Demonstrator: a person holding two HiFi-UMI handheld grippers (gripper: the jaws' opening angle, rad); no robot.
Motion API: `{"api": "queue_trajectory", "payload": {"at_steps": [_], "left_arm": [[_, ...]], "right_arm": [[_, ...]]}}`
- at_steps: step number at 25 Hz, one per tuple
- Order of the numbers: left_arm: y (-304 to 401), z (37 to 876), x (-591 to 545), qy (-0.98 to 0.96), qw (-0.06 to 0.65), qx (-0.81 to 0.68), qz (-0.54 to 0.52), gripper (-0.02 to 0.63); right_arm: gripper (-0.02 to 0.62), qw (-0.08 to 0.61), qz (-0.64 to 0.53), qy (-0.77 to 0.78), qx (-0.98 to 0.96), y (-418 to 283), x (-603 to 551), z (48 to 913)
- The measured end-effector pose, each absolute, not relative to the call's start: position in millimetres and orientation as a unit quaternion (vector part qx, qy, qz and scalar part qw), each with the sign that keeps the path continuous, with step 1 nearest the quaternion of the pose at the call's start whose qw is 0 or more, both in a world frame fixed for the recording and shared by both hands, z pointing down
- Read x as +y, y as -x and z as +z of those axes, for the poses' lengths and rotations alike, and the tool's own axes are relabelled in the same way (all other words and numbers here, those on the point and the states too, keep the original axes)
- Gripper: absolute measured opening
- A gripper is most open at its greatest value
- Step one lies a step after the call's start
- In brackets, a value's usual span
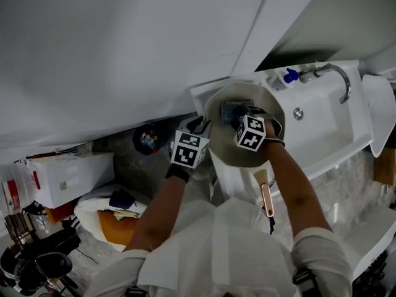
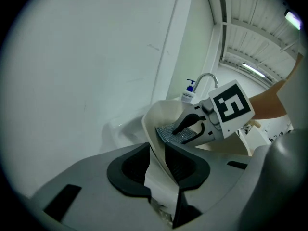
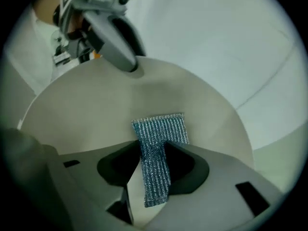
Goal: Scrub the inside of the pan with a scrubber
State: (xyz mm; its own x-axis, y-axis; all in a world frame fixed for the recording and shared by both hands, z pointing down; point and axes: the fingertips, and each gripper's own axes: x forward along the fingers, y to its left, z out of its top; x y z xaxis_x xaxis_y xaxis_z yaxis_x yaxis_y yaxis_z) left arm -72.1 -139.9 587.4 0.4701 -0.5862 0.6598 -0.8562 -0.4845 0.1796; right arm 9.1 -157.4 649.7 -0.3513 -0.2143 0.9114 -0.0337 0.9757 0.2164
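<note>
A cream pan [image 1: 218, 113] hangs tilted over the white sink [image 1: 322, 125], its copper-and-wood handle [image 1: 266, 197] pointing toward me. My left gripper [image 1: 204, 127] is shut on the pan's left rim; in the left gripper view the rim [image 2: 166, 114] runs between the pads of that gripper [image 2: 158, 165]. A blue-grey mesh scrubber [image 3: 159, 134] lies flat on the pan's inner face [image 3: 96, 114]. My right gripper [image 3: 154, 165] stands over it with jaws apart, the right jaw covering part of the strip. From the left, the scrubber [image 2: 175, 134] shows under a right finger [image 2: 185, 123].
A curved faucet [image 1: 337, 73] and a blue-capped soap bottle [image 1: 289, 76] stand at the sink's back edge. A white wall rises close behind the pan. Boxes and bags [image 1: 68, 178] lie on the floor to the left.
</note>
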Motion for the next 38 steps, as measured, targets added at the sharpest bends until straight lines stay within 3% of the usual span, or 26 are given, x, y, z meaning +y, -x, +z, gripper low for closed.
{"api": "queue_trajectory", "payload": {"at_steps": [3, 7, 16, 21, 30, 38], "left_arm": [[71, 589, -140, -0.818, 0.256, -0.440, 0.266, 0.107], [71, 587, -140, -0.816, 0.271, -0.438, 0.261, 0.100], [72, 587, -139, -0.812, 0.281, -0.439, 0.263, 0.094], [73, 588, -139, -0.809, 0.279, -0.440, 0.271, 0.092], [72, 586, -140, -0.808, 0.287, -0.440, 0.268, 0.089], [74, 587, -140, -0.804, 0.293, -0.441, 0.270, 0.087]], "right_arm": [[0.145, 0.513, 0.040, -0.174, -0.839, -8, -176, 645], [0.057, 0.418, 0.189, -0.282, -0.842, 2, -194, 638], [0.046, 0.268, 0.318, -0.274, -0.867, 55, -180, 609], [0.048, 0.189, 0.363, -0.401, -0.819, 14, -230, 607], [0.048, 0.176, 0.327, -0.622, -0.690, -116, -245, 608], [0.048, 0.203, 0.320, -0.418, -0.825, 1, -242, 610]]}}
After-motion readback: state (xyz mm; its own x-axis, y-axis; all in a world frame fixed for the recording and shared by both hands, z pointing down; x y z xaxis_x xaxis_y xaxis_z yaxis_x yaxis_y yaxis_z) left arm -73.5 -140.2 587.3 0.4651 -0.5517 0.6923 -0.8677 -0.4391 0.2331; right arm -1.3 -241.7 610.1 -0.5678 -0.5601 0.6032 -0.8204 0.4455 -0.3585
